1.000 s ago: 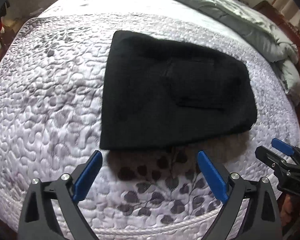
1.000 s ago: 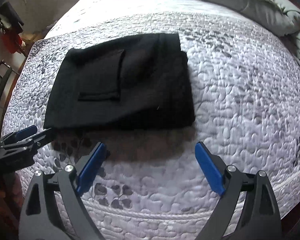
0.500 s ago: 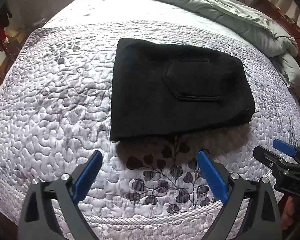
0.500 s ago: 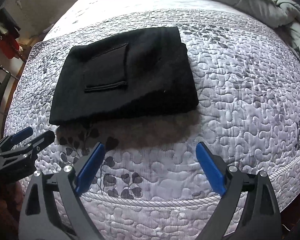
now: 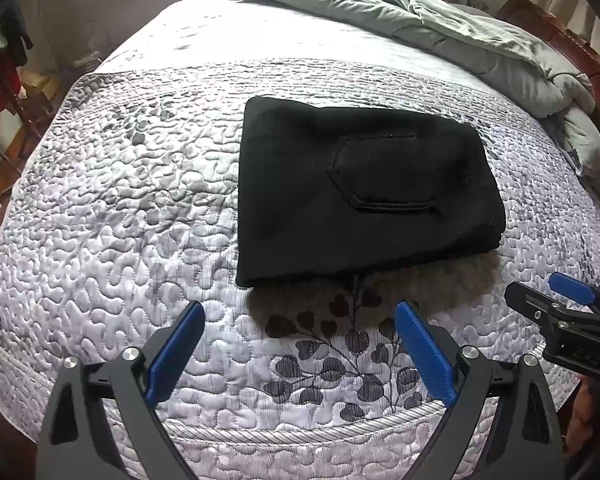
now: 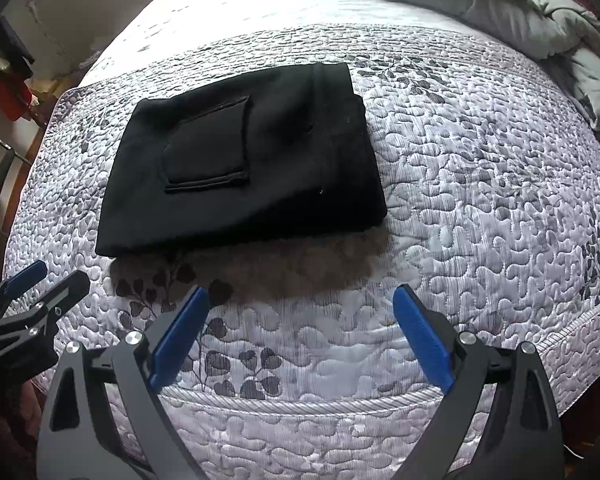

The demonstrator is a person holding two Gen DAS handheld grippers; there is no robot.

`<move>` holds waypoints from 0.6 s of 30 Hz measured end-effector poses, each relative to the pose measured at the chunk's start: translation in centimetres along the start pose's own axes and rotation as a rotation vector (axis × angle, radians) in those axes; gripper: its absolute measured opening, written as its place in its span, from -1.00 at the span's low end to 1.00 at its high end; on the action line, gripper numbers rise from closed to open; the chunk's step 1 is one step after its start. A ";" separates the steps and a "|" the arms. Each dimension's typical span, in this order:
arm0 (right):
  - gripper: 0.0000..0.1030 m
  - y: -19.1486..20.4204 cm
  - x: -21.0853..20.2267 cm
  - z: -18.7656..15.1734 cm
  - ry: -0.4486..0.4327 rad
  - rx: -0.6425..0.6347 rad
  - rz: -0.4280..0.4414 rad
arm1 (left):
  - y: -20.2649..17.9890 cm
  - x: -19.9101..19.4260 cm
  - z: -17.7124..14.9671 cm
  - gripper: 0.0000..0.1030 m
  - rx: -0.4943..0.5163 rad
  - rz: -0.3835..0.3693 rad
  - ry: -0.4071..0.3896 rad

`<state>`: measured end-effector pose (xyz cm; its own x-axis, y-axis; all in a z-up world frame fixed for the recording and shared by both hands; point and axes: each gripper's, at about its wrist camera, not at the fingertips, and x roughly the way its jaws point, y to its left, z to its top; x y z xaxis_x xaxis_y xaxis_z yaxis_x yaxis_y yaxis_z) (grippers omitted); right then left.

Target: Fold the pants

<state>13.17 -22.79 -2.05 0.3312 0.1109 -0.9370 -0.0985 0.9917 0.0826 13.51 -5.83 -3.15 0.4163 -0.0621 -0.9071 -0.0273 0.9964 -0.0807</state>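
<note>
Black fleece pants [image 5: 364, 196], folded into a compact rectangle with a stitched patch pocket [image 5: 384, 176] facing up, lying flat on a white quilted bedspread with a grey leaf print [image 5: 120, 208], near the middle of the bed and a little back from its near edge. Left gripper [image 5: 300, 344] held above the near edge of the bedspread, well short of the pants, its two blue-padded fingers [image 5: 172, 352] spread wide apart, nothing between them, nothing touched. Right gripper [image 6: 302, 334] likewise above the near edge, blue-padded fingers [image 6: 424, 340] spread just as wide, empty, clear of the cloth. Seen from the left wrist view, the right gripper at the right margin, black frame and one blue pad showing, apart from the pants' near right corner. Seen from the right wrist view, the left gripper at the left margin, beside the pants' near left corner but not touching it. A soft shadow on the bedspread just in front of the folded pants. Pale green rumpled comforter [image 5: 460, 36] bunched along the far side of the bed, well apart from the pants. Dark wooden bed frame [image 5: 580, 52] showing at the far right. Red items [image 6: 12, 100] in the dim room at the left, too blurred to identify.
</note>
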 end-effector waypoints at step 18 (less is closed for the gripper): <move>0.81 -0.1 0.6 0.2 0.014 0.013 0.005 | 0.0 0.1 0.0 0.87 0.006 0.021 -0.003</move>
<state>13.52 -22.81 -2.58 0.3174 0.1150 -0.9413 -0.0883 0.9919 0.0914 13.53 -5.79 -3.23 0.4180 -0.0413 -0.9075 -0.0307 0.9978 -0.0596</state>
